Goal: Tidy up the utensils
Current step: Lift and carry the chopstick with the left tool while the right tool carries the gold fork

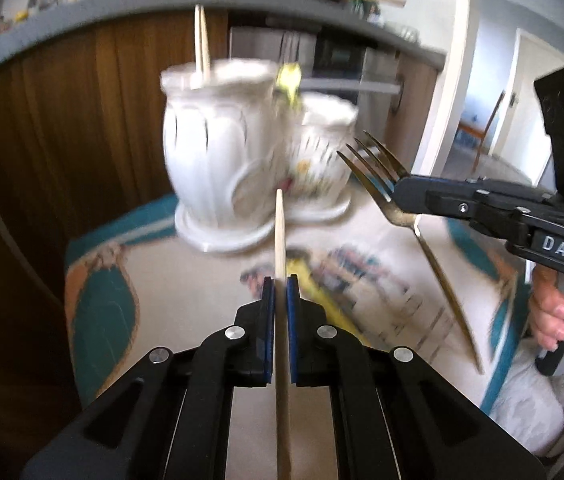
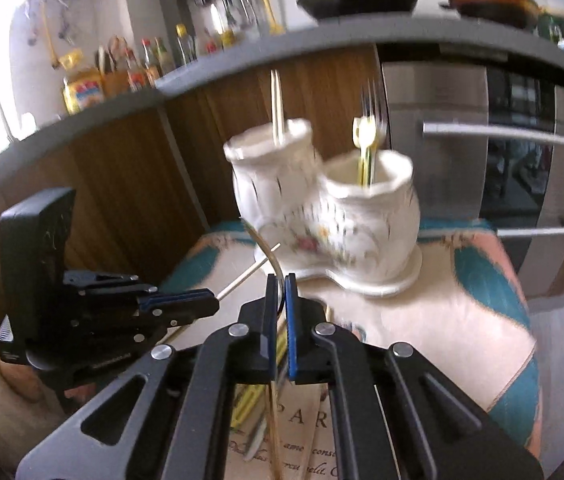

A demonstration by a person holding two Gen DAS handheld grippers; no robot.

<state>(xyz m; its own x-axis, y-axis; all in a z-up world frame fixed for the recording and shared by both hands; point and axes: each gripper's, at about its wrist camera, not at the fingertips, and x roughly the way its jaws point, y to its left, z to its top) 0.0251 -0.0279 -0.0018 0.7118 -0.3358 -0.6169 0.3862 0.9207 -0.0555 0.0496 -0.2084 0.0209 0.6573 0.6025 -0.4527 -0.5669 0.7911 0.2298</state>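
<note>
We see the left gripper (image 1: 280, 280) clamped on a chopstick (image 1: 280, 232) and the right gripper (image 2: 280, 280) clamped on a fork (image 1: 385, 184). The holder (image 2: 321, 216) already has chopsticks and cutlery standing in it; more utensils (image 2: 250, 404) lie on the table (image 2: 441, 320), so we judge the task partly done.

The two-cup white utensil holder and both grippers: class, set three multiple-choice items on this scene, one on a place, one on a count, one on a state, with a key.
1. Where does the fork sit?
A. In the right gripper
B. Flat on the table
C. In the taller cup

2. How many chopsticks stand in the taller cup of the holder?
A. None
B. Two
C. Five

3. What is the left gripper doing?
A. Hanging open and empty
B. Closed on a spoon
C. Closed on a chopstick

Key: 1 A, the right gripper's fingers clamp the fork's neck in mid-air. 2 B, two pale sticks rise side by side from that cup. 3 C, its blue pads press on a single pale stick that points toward the holder.
</note>
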